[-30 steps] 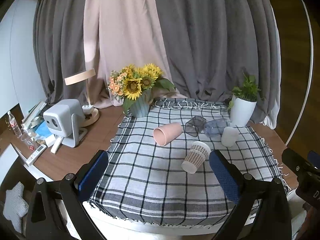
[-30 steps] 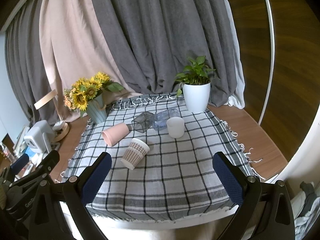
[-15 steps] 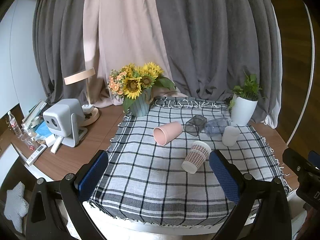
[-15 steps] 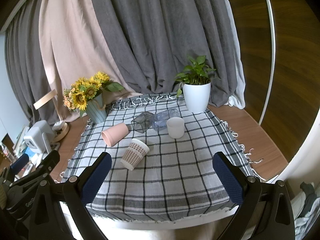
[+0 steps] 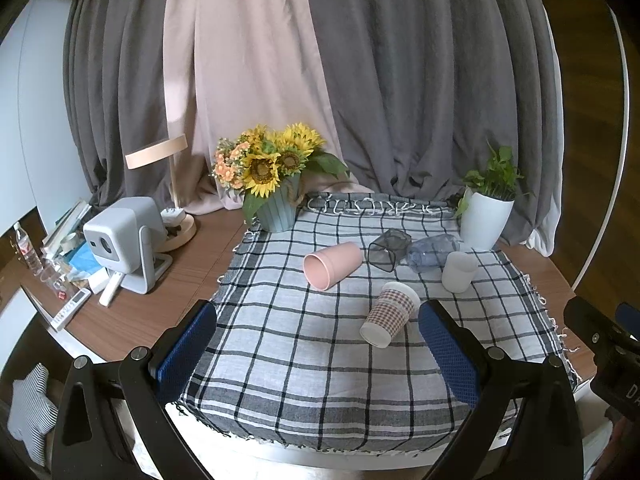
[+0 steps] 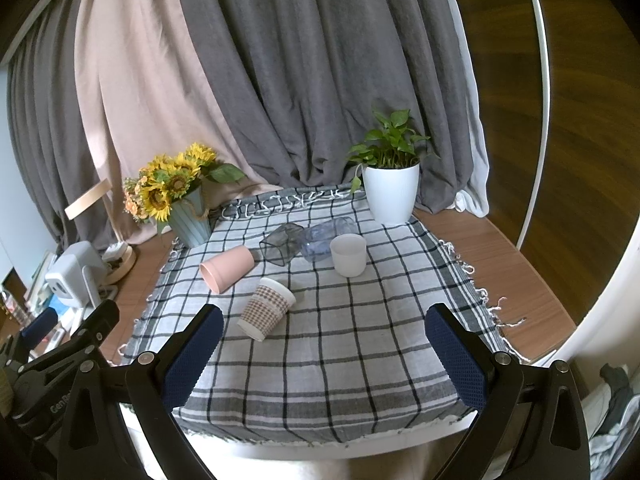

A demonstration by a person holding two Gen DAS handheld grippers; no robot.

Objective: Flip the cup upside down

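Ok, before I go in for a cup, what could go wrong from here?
The patterned paper cup lies on its side; a nudge could roll it across the checked cloth. The white cup stands right beside the clear tumblers, so wide-open fingers may knock them. Paper walls could crush under a hard squeeze.

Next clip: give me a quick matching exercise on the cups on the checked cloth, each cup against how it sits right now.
Things:
1. pink cup
2. white cup
3. patterned paper cup
4. dark see-through cup

States:
A. standing upright, mouth up
B. on its side, mouth toward the camera
C. on its side, nearest the claws, base toward the camera
D. on its side beside the clear bluish cup

Pairs: 1-B, 2-A, 3-C, 4-D
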